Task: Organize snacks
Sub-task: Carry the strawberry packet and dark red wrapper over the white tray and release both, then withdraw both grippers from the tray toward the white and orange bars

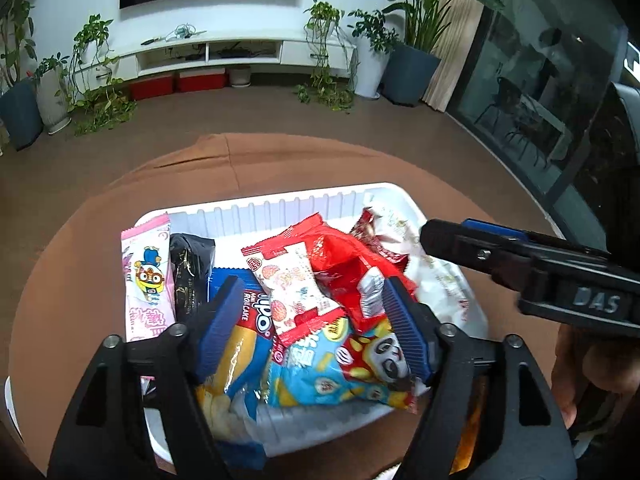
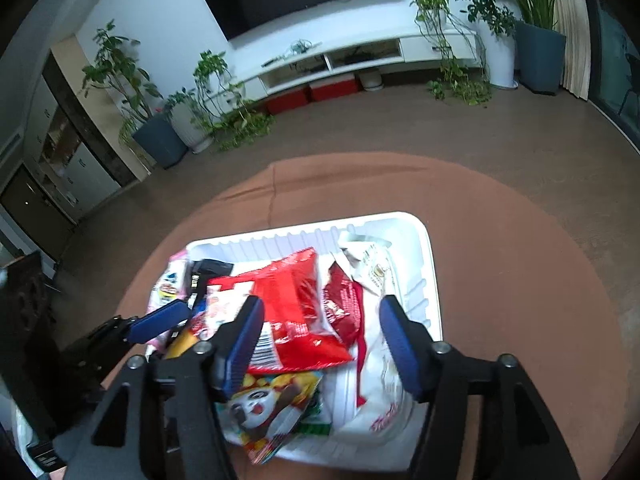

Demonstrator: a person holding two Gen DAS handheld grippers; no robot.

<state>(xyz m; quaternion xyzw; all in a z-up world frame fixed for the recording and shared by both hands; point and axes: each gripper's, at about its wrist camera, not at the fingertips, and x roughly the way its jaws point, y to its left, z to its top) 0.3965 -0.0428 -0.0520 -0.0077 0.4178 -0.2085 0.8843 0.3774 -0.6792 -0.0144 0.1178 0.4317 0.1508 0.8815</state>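
A white ribbed tray (image 1: 280, 208) holds a heap of snack packets: a pink cartoon packet (image 1: 148, 280), a black one (image 1: 190, 268), a blue roll-cake packet (image 1: 248, 344), a red bag (image 1: 344, 264), a panda packet (image 1: 360, 364) and a white bag (image 1: 440, 276). My left gripper (image 1: 312, 288) hangs open over the tray's near half, its pads clear of the packets. My right gripper (image 2: 322, 308) is open too, above the red bag (image 2: 296, 304) and white bag (image 2: 380, 360), gripping nothing. Each gripper shows from the side in the other's view, the right gripper (image 1: 444, 236) and the left gripper (image 2: 164, 320).
The tray (image 2: 424, 280) rests on a round table under a brown cloth (image 2: 520, 280). A hand (image 1: 592, 372) holds the right gripper's handle. Beyond lie brown floor, a white TV stand (image 1: 224, 52) and potted plants along the wall.
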